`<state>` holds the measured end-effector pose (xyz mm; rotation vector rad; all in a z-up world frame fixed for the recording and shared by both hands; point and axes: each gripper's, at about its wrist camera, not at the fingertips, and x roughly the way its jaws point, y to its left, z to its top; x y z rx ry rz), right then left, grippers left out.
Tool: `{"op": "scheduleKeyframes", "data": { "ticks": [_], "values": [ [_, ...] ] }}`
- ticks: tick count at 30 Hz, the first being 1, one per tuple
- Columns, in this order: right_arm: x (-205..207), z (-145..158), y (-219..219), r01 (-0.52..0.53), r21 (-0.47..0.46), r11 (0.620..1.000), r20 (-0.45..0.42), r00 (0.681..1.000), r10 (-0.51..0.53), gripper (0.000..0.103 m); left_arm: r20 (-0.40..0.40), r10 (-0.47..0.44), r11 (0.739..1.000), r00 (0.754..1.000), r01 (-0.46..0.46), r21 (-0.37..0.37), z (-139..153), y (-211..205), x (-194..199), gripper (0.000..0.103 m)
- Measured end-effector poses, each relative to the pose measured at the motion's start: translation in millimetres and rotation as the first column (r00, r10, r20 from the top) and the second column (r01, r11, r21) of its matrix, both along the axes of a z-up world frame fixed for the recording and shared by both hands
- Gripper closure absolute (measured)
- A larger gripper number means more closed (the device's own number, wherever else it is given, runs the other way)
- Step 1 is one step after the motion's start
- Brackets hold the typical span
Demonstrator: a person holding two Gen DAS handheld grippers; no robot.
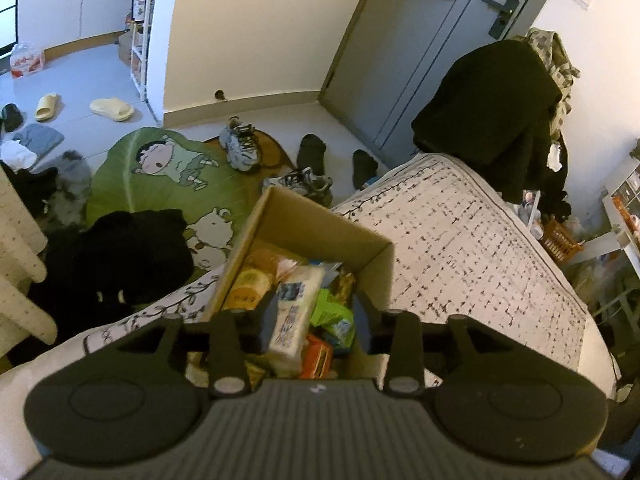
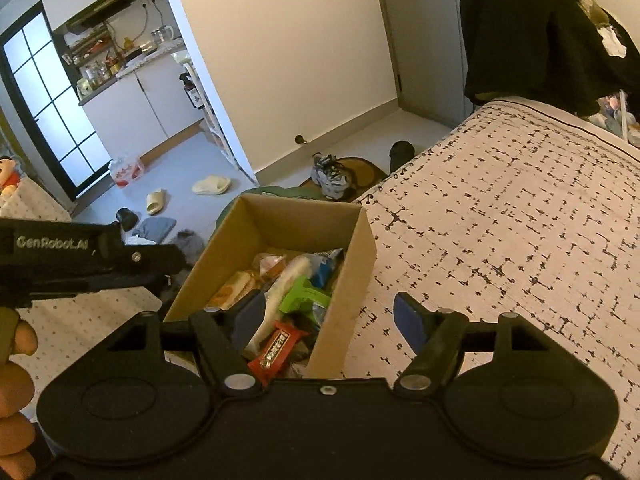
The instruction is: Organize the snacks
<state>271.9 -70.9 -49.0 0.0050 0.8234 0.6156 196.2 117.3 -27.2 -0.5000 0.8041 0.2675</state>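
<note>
An open cardboard box stands on the patterned bed cover, filled with snack packets. My left gripper hovers open just above them. A long white packet lies below, close to its left finger, with a green packet and an orange one beside it. In the right wrist view my right gripper is wide open and straddles the box's right wall, with nothing between its fingers. A red bar, a green packet and the white packet show inside.
The left tool's black housing reaches in from the left, with a hand at the edge. Black clothes are heaped at the bed's far corner. On the floor are sneakers, slippers and a green rug.
</note>
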Motion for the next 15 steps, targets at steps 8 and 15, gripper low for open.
{"op": "scheduleKeyframes", "data": {
  "ticks": [8,15],
  "values": [
    [-19.0,19.9,-9.4,-0.008,-0.014,1.0,0.017,1.0,0.009,0.022,-0.022,-0.002,1.0,1.0,0.003,0.026,7.2,-4.9,-22.1,0.034],
    [-37.3,40.5,-36.6,0.055,0.027,0.998,0.032,0.998,-0.056,0.009,-0.011,-0.037,0.997,0.999,0.038,0.061,21.2,-11.5,-45.8,0.023]
  ]
}}
